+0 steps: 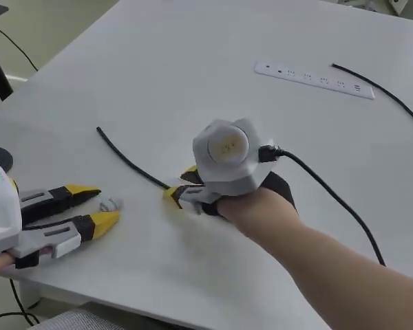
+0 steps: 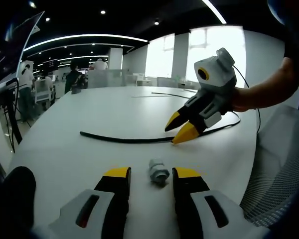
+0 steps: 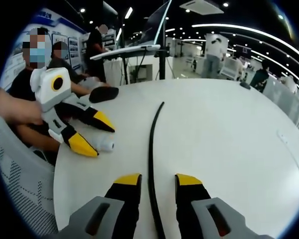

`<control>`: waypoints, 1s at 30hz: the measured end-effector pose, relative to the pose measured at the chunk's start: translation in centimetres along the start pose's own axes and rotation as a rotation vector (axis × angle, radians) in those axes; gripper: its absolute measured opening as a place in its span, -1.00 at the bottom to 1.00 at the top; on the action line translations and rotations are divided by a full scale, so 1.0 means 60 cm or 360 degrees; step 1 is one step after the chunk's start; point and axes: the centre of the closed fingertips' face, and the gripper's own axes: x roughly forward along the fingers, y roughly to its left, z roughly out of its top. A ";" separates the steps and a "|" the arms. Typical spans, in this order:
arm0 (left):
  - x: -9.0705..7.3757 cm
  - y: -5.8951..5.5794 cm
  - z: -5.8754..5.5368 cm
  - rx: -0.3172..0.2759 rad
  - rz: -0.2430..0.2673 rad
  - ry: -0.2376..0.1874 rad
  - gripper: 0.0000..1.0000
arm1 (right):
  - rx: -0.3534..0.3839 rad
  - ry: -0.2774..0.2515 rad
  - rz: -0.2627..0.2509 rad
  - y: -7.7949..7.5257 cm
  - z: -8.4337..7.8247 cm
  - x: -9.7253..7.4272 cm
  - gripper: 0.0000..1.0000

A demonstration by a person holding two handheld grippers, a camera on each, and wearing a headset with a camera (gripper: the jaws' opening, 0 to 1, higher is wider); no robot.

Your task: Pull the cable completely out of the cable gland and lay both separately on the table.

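The left gripper (image 2: 152, 175) sat low on the white tabletop (image 2: 89, 114), its yellow-tipped jaws spread apart and grasping nothing. The small grey cable gland (image 2: 158, 171) lay loose on the tabletop between the two jaw tips. In the left gripper view it sat a little nearer the right-hand tip, and whether it touched either tip could not be told.

Just ahead of that gripper, beyond the gland, the black cable (image 2: 119, 139) lay flat across the tabletop. It was apart from the gland (no part of it passed through the fitting).

The right gripper (image 1: 181, 184), held in a person's hand (image 1: 258, 206), pointed toward the left gripper. Its jaws were likewise released. In the right gripper view the cable ran straight forward between those jaws, which stood wider than the cable, and its free end lay well ahead of the tips.

Farther out beyond the right gripper, a white power strip (image 1: 313, 78) lay on the tabletop, with a second black cable (image 1: 382, 93) just past it. Other people sat and stood at desks in the background.
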 end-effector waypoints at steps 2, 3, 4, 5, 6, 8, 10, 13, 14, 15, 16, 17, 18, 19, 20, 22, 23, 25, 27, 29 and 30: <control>0.002 -0.003 0.006 -0.0069 -0.0020 -0.0026 -0.01 | 0.0017 0.0009 -0.0001 0.000 -0.004 -0.001 -0.41; 0.002 -0.005 0.009 -0.0072 -0.0028 -0.0037 0.20 | 0.0027 0.0009 -0.0002 0.000 -0.004 -0.001 -0.36; 0.003 -0.003 0.011 -0.0052 -0.0020 -0.0045 0.38 | 0.0051 -0.0002 0.0000 0.000 -0.004 -0.004 -0.33; 0.005 0.000 0.013 -0.0019 -0.0001 -0.0046 0.56 | 0.0057 -0.0007 -0.0004 -0.001 -0.005 -0.006 -0.30; 0.006 0.000 0.016 -0.0006 0.0005 -0.0057 0.71 | 0.0059 -0.0012 -0.0018 -0.003 -0.005 -0.008 -0.24; 0.006 -0.005 0.026 -0.0019 -0.0014 -0.0080 0.73 | 0.0071 -0.0025 -0.0020 -0.003 -0.005 -0.011 -0.11; 0.008 -0.009 0.032 -0.0024 -0.0026 -0.0082 0.77 | 0.0078 -0.0044 -0.0035 -0.007 -0.004 -0.016 0.06; 0.011 -0.011 0.041 -0.0016 -0.0039 -0.0100 0.93 | 0.0097 -0.0087 -0.0066 -0.016 -0.001 -0.024 0.39; 0.013 -0.010 0.045 0.0007 -0.0031 -0.0095 0.99 | 0.0101 -0.0101 -0.0085 -0.020 0.000 -0.027 0.56; 0.012 -0.008 0.045 0.0035 -0.0020 -0.0081 0.99 | 0.0090 -0.0127 -0.0121 -0.028 0.002 -0.030 0.77; 0.012 -0.010 0.052 0.0035 -0.0025 -0.0103 0.99 | 0.0096 -0.0134 -0.0150 -0.036 -0.001 -0.035 1.00; 0.014 -0.011 0.059 0.0018 -0.0032 -0.0123 0.99 | 0.0094 -0.0103 -0.0140 -0.038 -0.009 -0.039 0.96; 0.014 -0.012 0.061 0.0009 -0.0038 -0.0119 0.99 | 0.0109 -0.0121 -0.0149 -0.042 -0.010 -0.039 0.98; 0.016 -0.015 0.065 0.0018 -0.0050 -0.0118 0.99 | 0.0132 -0.0107 -0.0158 -0.048 -0.019 -0.048 0.99; 0.017 -0.017 0.067 0.0020 -0.0058 -0.0114 0.99 | 0.0146 -0.0091 -0.0174 -0.056 -0.027 -0.058 0.99; 0.020 -0.026 0.074 0.0035 -0.0072 -0.0115 0.99 | 0.0182 -0.0073 -0.0187 -0.065 -0.040 -0.073 0.99; 0.023 -0.030 0.076 0.0024 -0.0082 -0.0106 0.99 | 0.0205 -0.0073 -0.0205 -0.072 -0.046 -0.086 0.99; 0.027 -0.033 0.080 0.0034 -0.0072 -0.0098 0.99 | 0.0233 -0.0072 -0.0256 -0.087 -0.057 -0.112 0.99; 0.030 -0.037 0.082 0.0046 -0.0063 -0.0089 0.99 | 0.0249 -0.0076 -0.0311 -0.103 -0.068 -0.140 0.99; 0.034 -0.038 0.080 0.0105 -0.0038 -0.0039 0.99 | 0.0286 -0.0040 -0.0338 -0.112 -0.083 -0.162 0.99; 0.038 -0.044 0.081 0.0115 -0.0043 -0.0029 0.99 | 0.0303 -0.0040 -0.0355 -0.117 -0.087 -0.174 0.99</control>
